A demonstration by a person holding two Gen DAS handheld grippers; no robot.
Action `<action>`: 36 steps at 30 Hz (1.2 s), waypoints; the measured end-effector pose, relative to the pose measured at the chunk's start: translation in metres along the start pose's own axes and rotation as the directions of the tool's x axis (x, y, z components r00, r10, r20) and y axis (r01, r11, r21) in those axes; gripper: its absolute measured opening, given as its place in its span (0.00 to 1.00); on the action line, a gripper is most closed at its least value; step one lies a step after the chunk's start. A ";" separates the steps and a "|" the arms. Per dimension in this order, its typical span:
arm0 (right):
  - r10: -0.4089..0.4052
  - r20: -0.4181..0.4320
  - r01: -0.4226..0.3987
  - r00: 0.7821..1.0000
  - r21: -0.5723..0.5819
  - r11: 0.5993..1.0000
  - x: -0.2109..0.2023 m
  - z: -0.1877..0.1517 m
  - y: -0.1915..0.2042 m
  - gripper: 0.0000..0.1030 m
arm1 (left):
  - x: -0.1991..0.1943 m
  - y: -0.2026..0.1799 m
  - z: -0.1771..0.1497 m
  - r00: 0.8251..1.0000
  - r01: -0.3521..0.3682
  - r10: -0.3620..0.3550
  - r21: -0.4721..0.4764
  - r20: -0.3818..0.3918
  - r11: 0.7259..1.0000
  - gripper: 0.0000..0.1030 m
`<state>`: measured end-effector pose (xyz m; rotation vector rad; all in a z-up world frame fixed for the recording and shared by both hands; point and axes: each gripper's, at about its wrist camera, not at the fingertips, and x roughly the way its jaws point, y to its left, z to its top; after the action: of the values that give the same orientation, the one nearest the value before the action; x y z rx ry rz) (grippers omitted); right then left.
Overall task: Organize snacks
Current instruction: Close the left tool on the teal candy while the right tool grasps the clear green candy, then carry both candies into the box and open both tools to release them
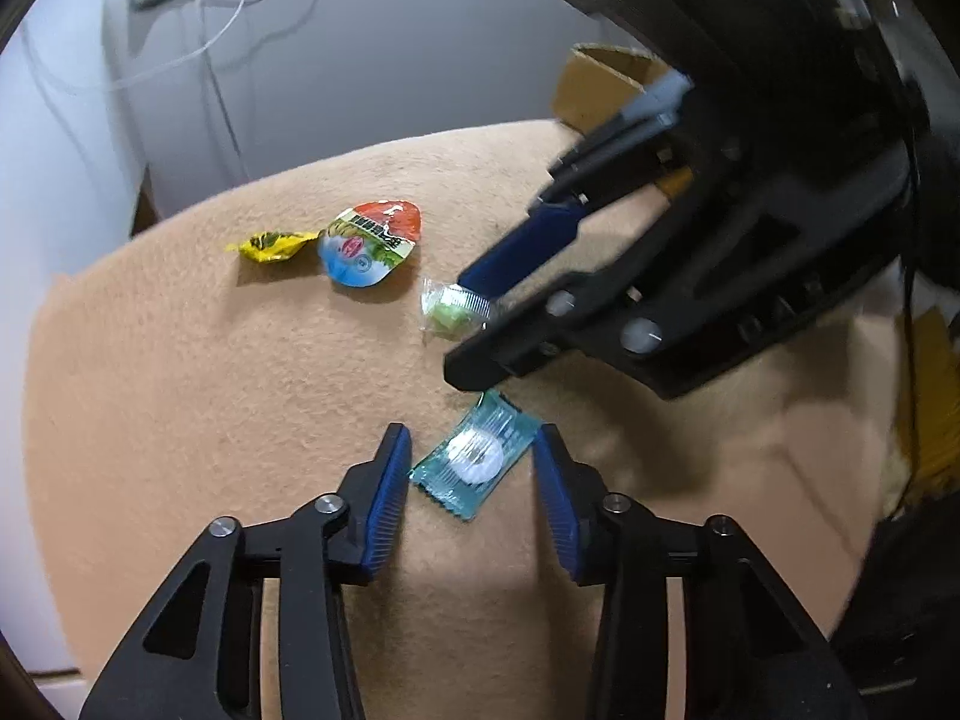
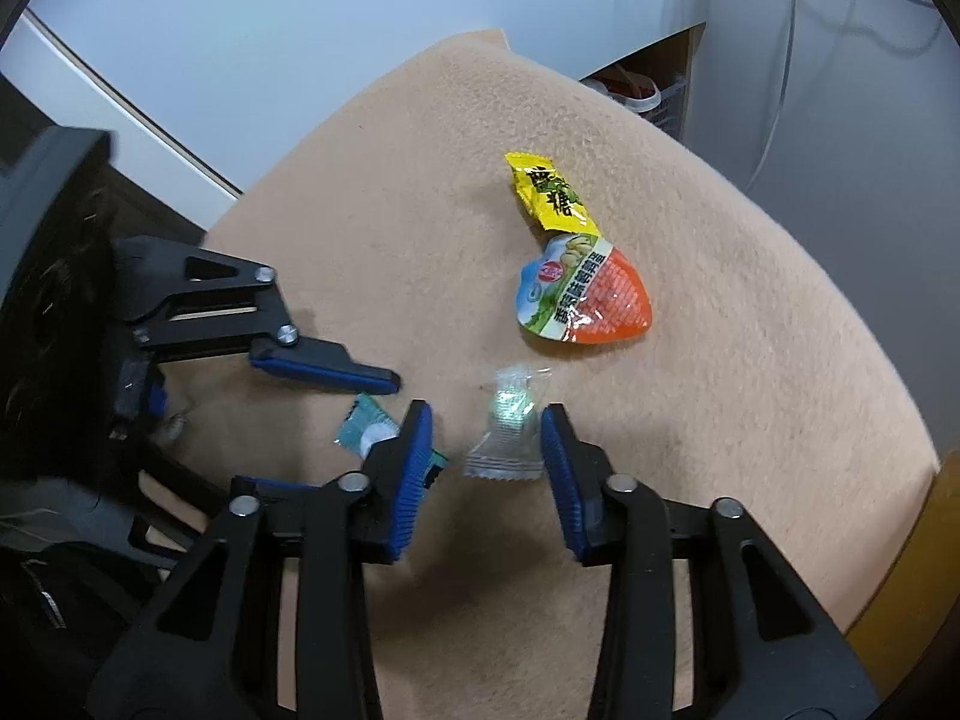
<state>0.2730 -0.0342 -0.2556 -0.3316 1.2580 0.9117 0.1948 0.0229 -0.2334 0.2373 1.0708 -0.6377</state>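
Observation:
A teal wrapped candy (image 1: 474,456) lies on the tan cloth (image 1: 180,390) between the blue pads of my left gripper (image 1: 474,438). The pads stand right at the wrapper's edges without squeezing it. My right gripper (image 2: 487,414) straddles a clear-wrapped green candy (image 2: 510,429); its right pad brushes the wrapper and the left pad stands apart. In the left wrist view the right gripper (image 1: 459,330) reaches in from the right around that green candy (image 1: 453,309). In the right wrist view the teal candy (image 2: 366,426) is partly hidden behind a finger.
A yellow wrapped candy (image 2: 549,198) and a heart-shaped jelly cup (image 2: 582,291) lie together further out on the cloth, also visible as yellow candy (image 1: 273,245) and jelly cup (image 1: 369,246). A cardboard box (image 1: 600,84) stands beyond the cloth's edge. Cables hang on the wall behind.

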 end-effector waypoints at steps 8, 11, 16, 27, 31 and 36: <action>-0.032 -0.002 0.032 0.999 0.004 0.999 -0.004 0.003 -0.002 0.22 | 0.004 -0.022 -0.003 0.995 -0.100 0.100 0.096 0.004 0.990 0.26; -0.037 0.009 0.037 0.999 0.017 0.999 -0.006 0.000 -0.001 0.22 | 0.003 -0.023 -0.003 0.994 -0.108 0.107 0.048 0.015 0.993 0.22; -0.041 0.035 0.039 0.999 0.059 0.998 -0.010 -0.007 -0.007 0.20 | -0.006 -0.011 -0.014 0.995 -0.096 0.098 -0.040 0.035 0.995 0.19; -0.047 0.096 0.036 0.994 0.119 0.992 -0.030 -0.015 -0.010 0.19 | -0.020 -0.007 -0.013 0.995 -0.052 0.067 -0.175 0.076 0.983 0.17; -0.060 0.124 0.042 0.990 0.144 0.989 -0.047 -0.022 -0.012 0.19 | -0.029 -0.004 -0.002 0.993 -0.046 0.067 -0.216 0.094 0.975 0.17; -0.086 0.164 0.053 0.983 0.194 0.980 -0.073 -0.034 -0.018 0.19 | -0.045 -0.011 0.015 0.990 -0.046 0.074 -0.211 0.124 0.976 0.17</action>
<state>0.2621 -0.0980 -0.2041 -0.1423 1.1555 0.7377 0.1846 0.0232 -0.1855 0.0449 0.9913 -0.4760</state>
